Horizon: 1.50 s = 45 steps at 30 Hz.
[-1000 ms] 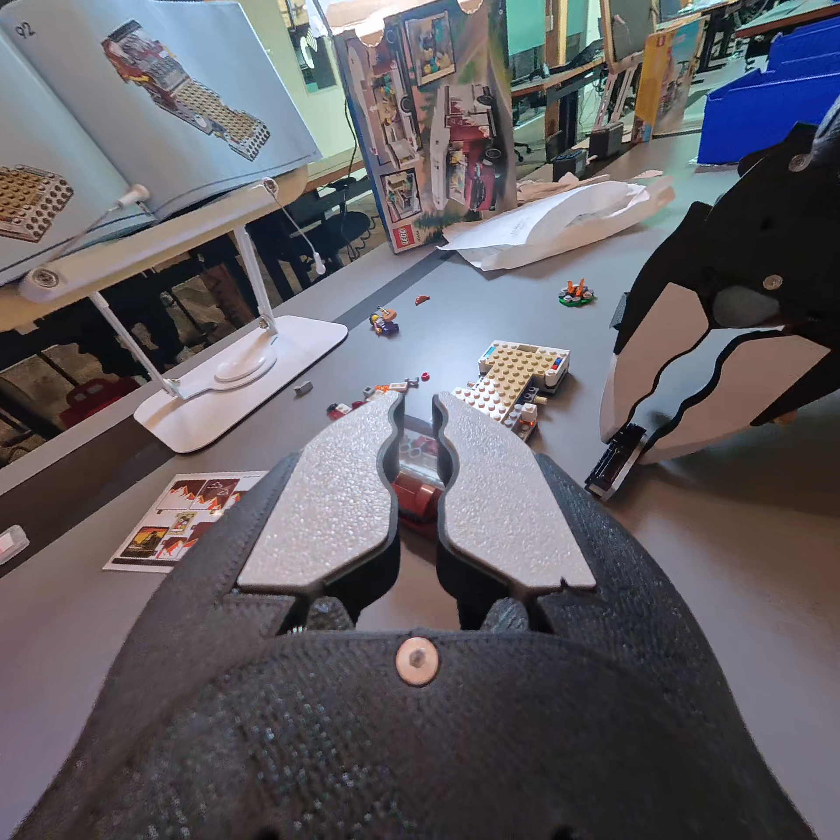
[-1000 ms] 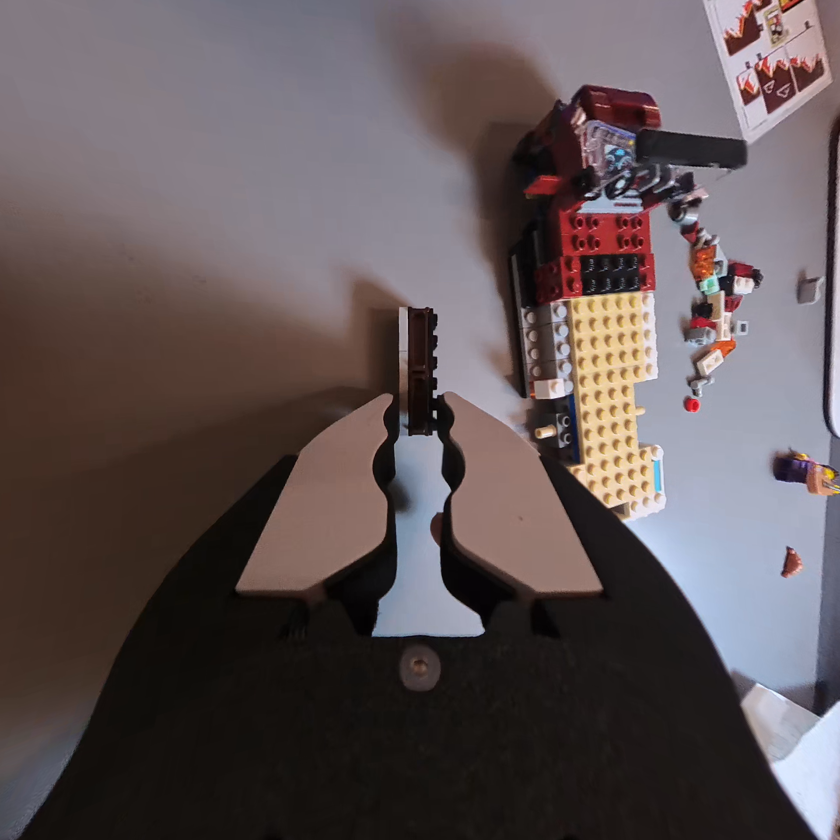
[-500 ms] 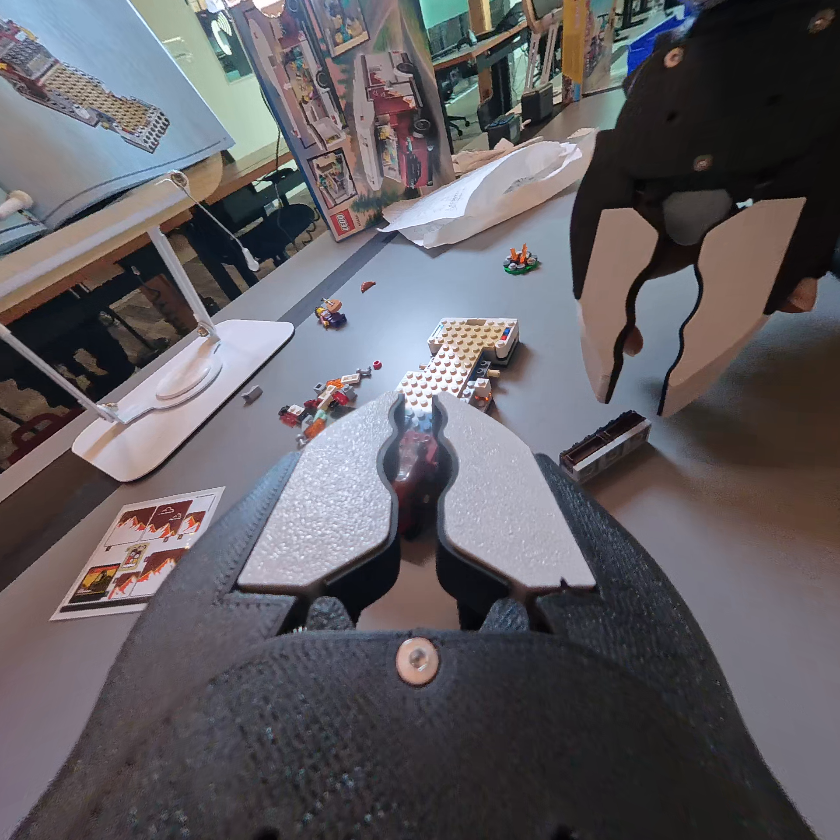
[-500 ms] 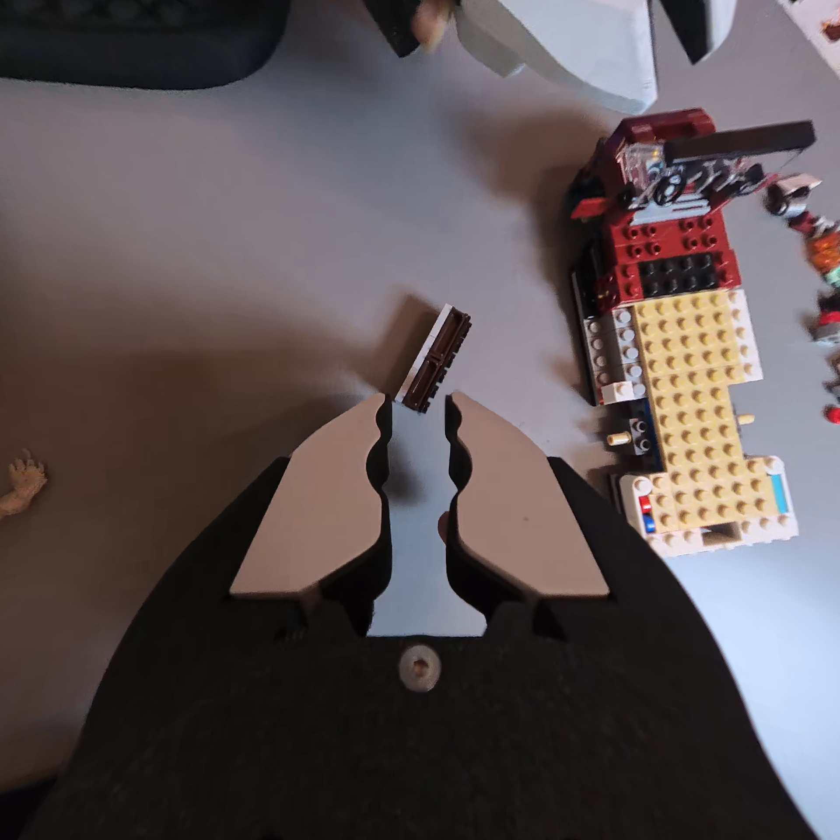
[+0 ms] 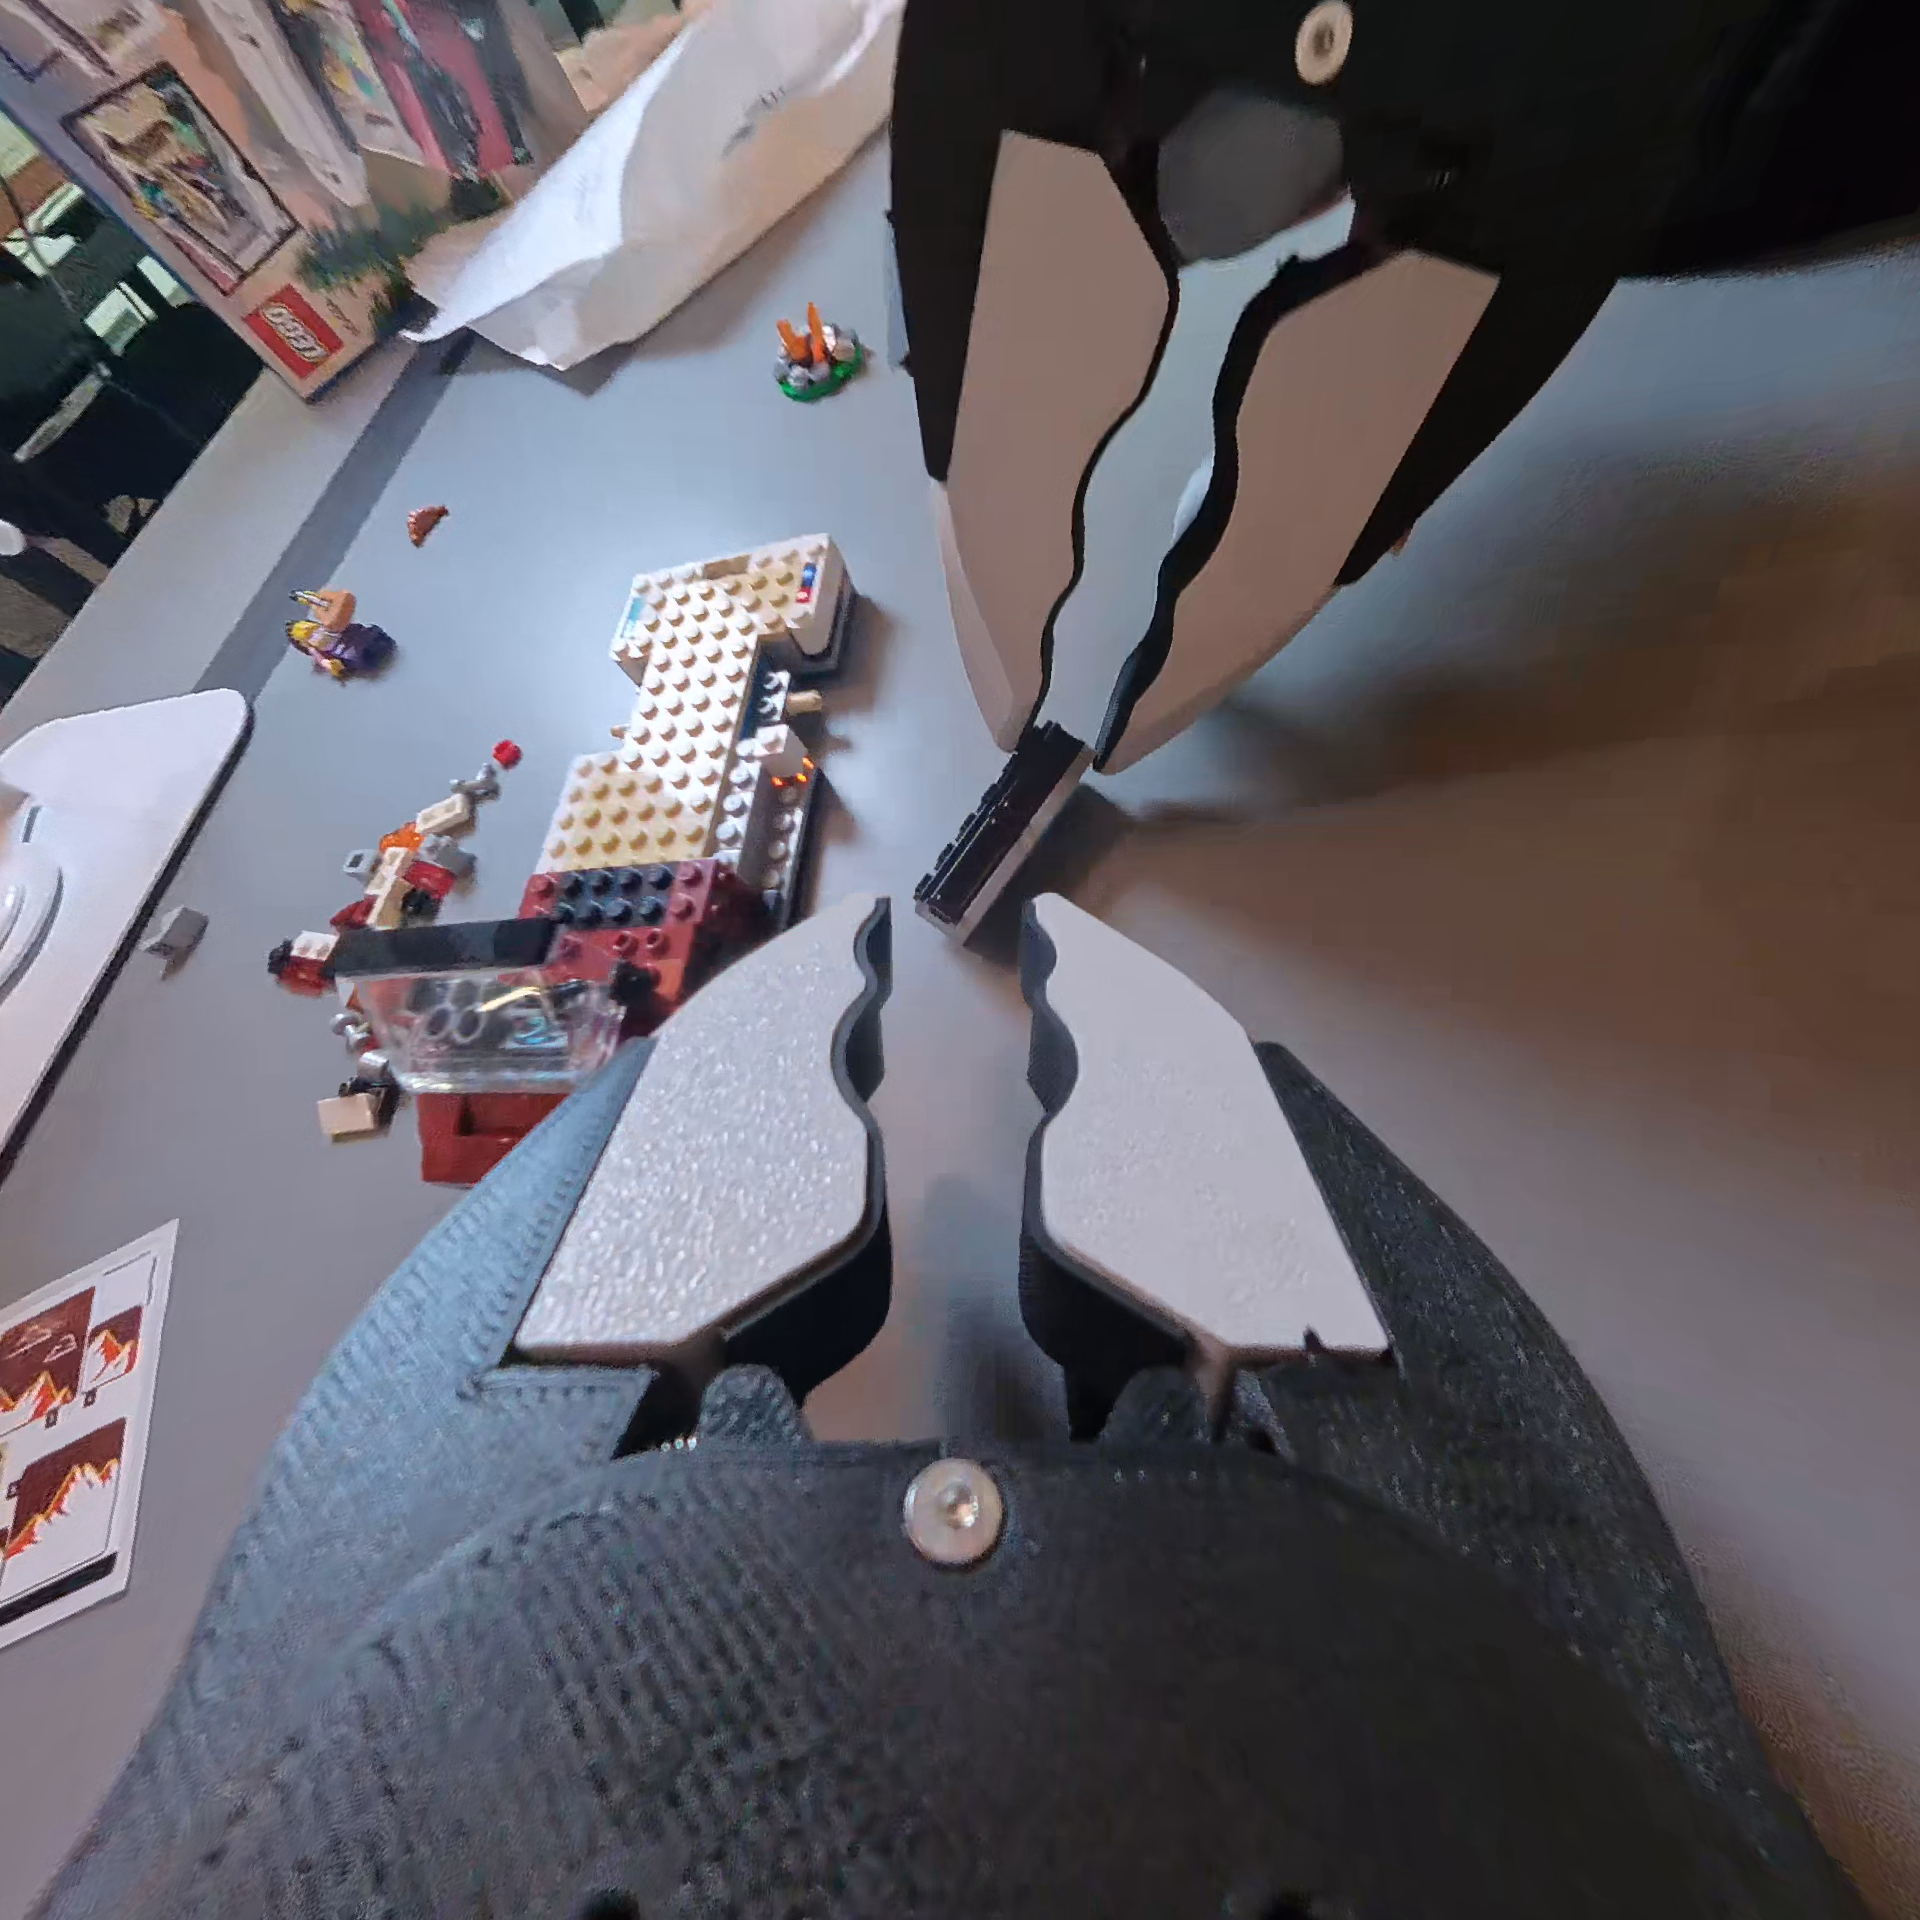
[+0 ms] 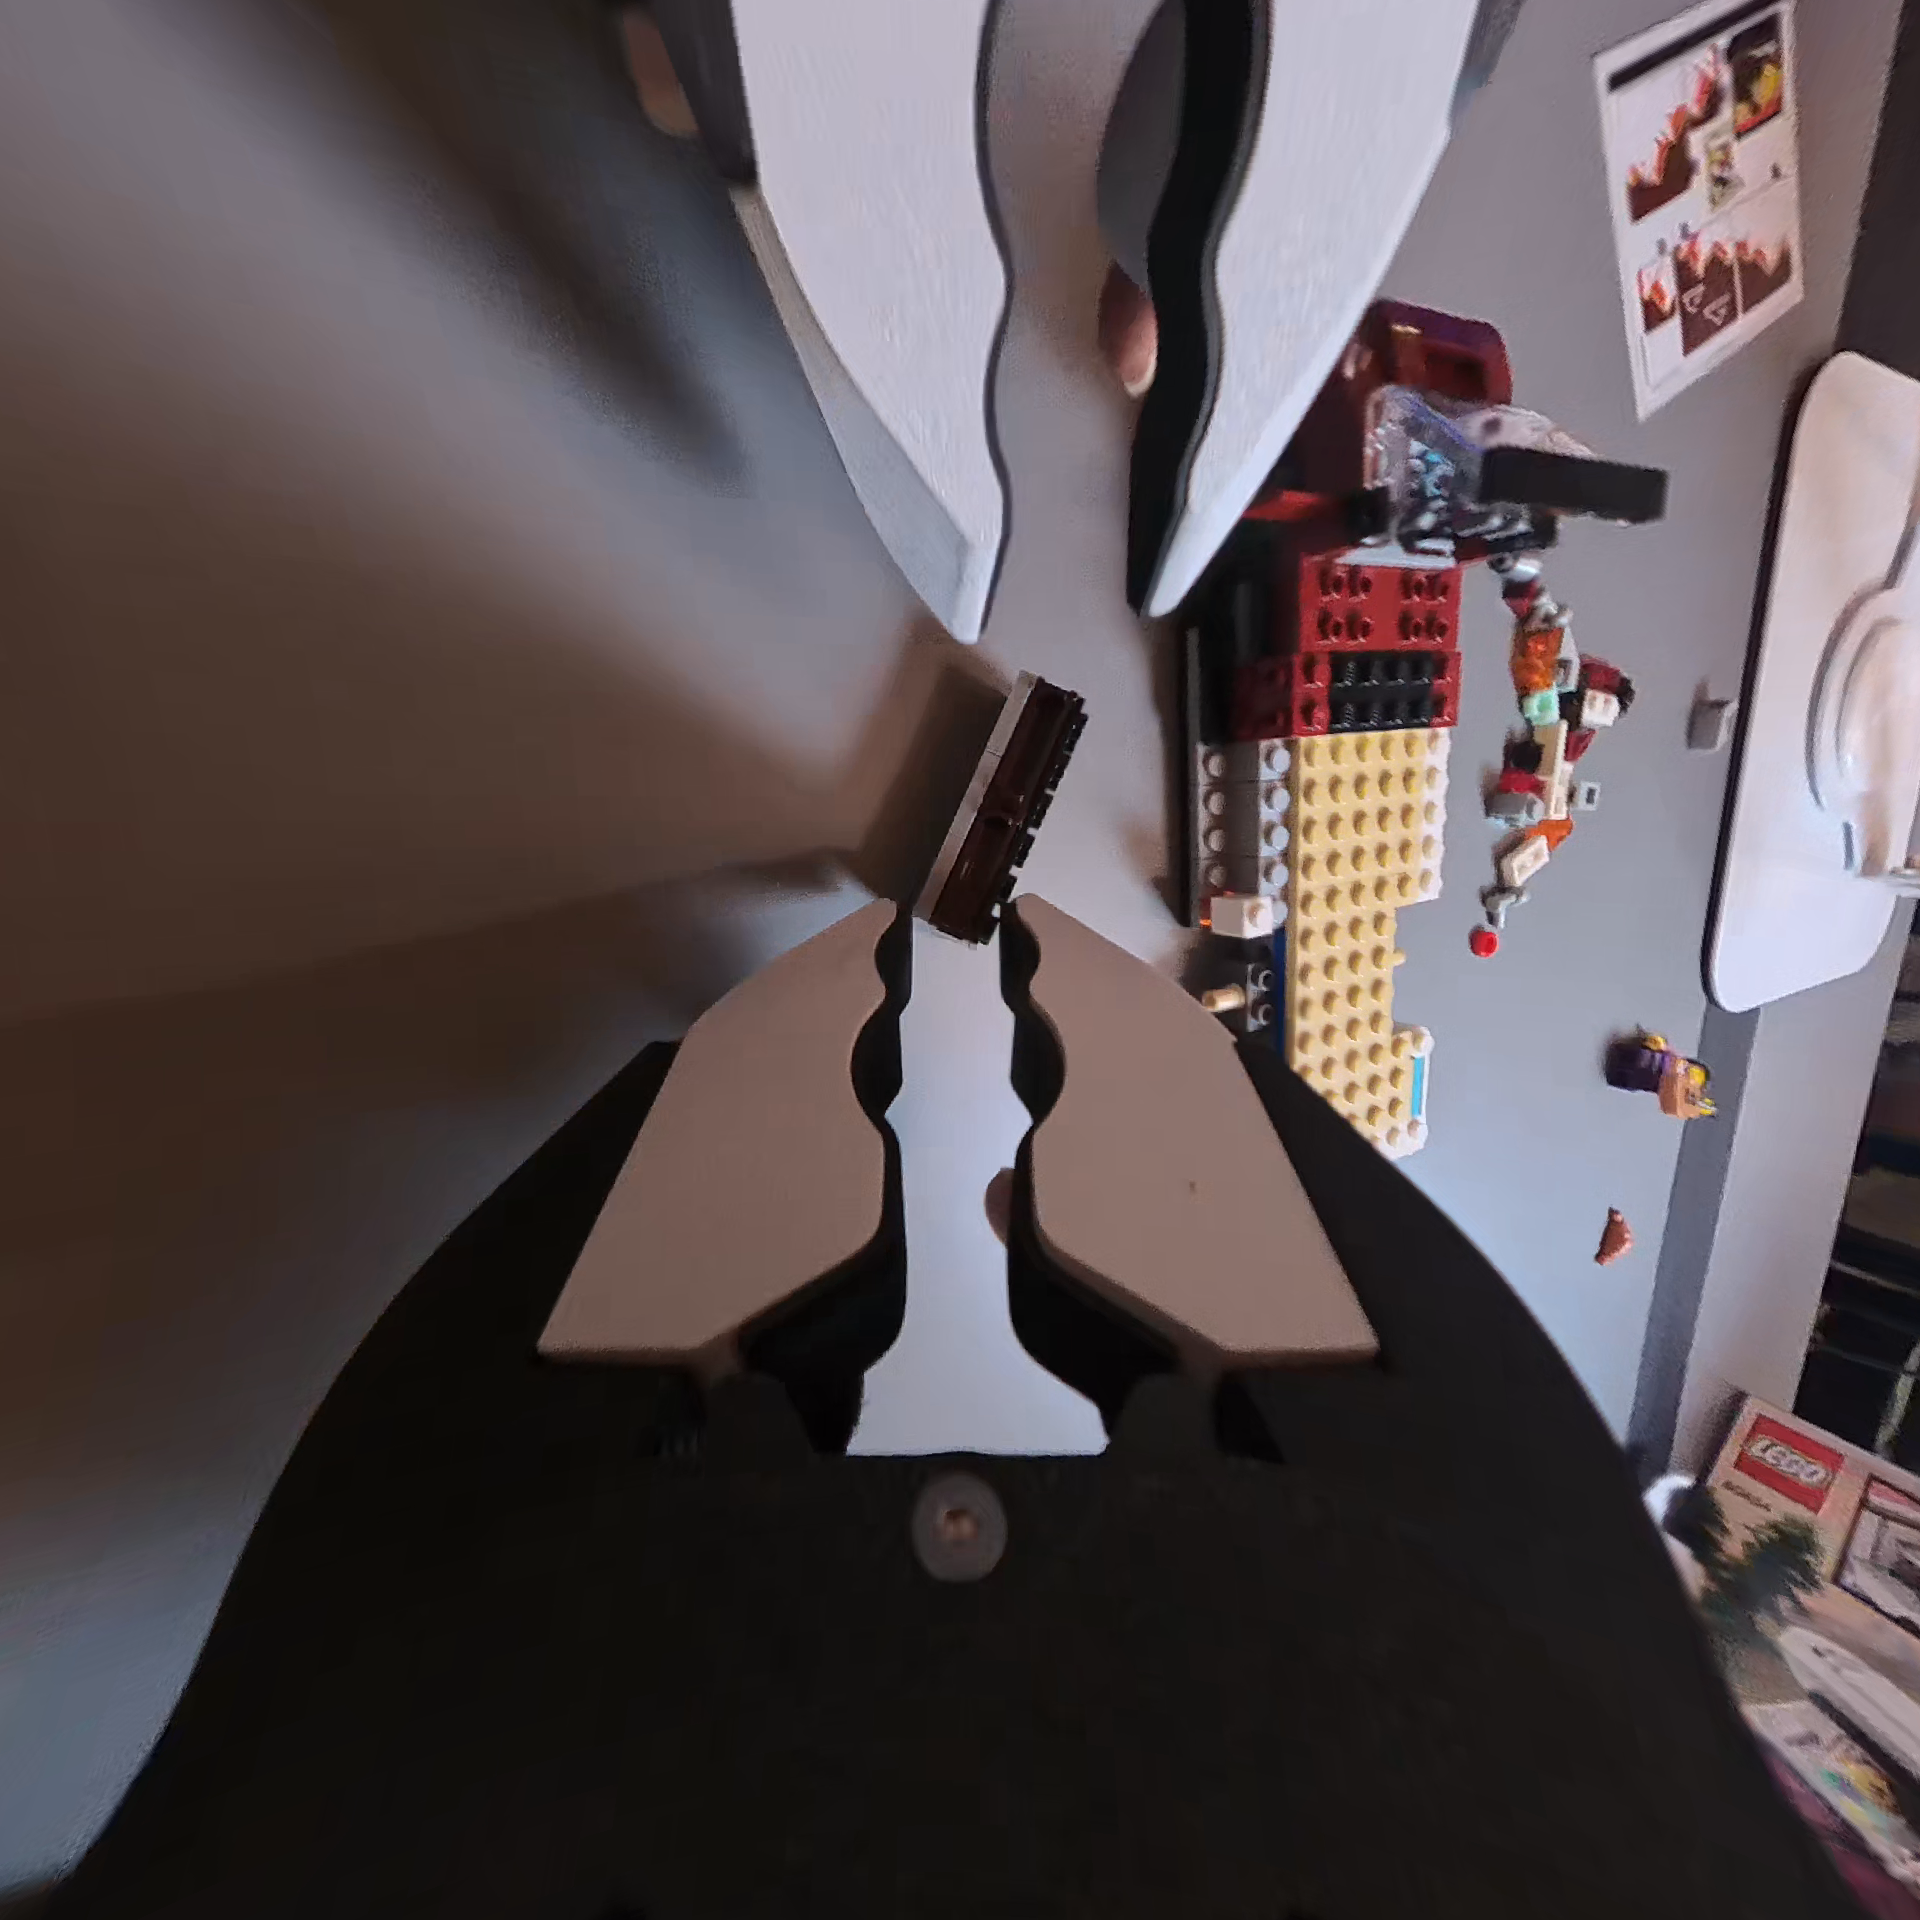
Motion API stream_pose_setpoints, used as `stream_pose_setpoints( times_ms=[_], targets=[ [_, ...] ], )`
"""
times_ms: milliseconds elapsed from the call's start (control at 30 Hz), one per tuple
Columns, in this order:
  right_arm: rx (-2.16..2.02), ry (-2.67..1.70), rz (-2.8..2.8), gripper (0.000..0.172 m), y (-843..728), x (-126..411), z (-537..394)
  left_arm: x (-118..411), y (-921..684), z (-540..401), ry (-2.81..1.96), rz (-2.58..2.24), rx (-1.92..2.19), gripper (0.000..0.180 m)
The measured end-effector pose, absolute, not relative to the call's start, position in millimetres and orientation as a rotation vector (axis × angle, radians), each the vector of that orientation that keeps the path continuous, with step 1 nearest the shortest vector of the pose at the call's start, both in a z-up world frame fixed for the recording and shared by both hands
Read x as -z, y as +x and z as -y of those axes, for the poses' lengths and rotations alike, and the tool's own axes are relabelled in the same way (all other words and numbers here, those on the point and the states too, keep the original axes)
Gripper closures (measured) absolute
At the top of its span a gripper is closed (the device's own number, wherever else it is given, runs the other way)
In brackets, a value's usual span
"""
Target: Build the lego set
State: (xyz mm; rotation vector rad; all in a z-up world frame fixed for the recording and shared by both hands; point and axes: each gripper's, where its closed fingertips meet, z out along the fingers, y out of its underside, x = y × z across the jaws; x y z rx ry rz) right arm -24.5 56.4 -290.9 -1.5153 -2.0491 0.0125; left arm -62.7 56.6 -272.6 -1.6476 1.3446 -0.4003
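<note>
Now the left gripper (image 5: 956, 914) is spread and empty, off the model's (image 5: 665, 769) red cab it pinched a moment ago; the right gripper (image 6: 956, 914) pinches the far end of the brown strip (image 5: 1003, 831), right of the model; the strip's near end is just ahead of the left tips, untouched.

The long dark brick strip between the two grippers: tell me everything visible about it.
The brick strip is a narrow stack of plastic toy-brick layers: a pale grey layer on one side, dark brown in the middle, black studs along the other side. It stands on edge, angled across the grey table. Its near end sits between the right gripper fingertips, which look closed on it. Its far end points at the left gripper, whose fingers stand apart with nothing between them. It lies apart from the tan-and-red brick model.
</note>
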Motion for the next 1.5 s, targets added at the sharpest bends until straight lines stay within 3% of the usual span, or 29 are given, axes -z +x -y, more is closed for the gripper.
stream_pose_setpoints(
  times_ms=[367, 733, 900, 1000, 1500],
  targets=[
    [-0.575, -1.696, 1.938, 0.148, -33, 281, -39, 289, -65, -52, -1.685, -1.442, 0.338, 0.161],
    [-0.648, -1.650, 1.981, 0.146, -41, 285, -28, 278, -84, -74, -1.745, -1.276, 0.314, 0.168],
    [-0.602, -1.533, 2.039, 0.115, -48, 289, -50, 279, -85, -73, -1.751, -1.294, 0.330, 0.170],
    [-0.615, -1.463, 2.171, 0.108, -53, 291, -49, 276, -86, -73, -1.733, -1.289, 0.332, 0.171],
    [-0.654, -1.397, 2.416, 0.119, -60, 302, -41, 239, -113, -102, -1.653, -1.004, 0.378, 0.163]
  ],
)
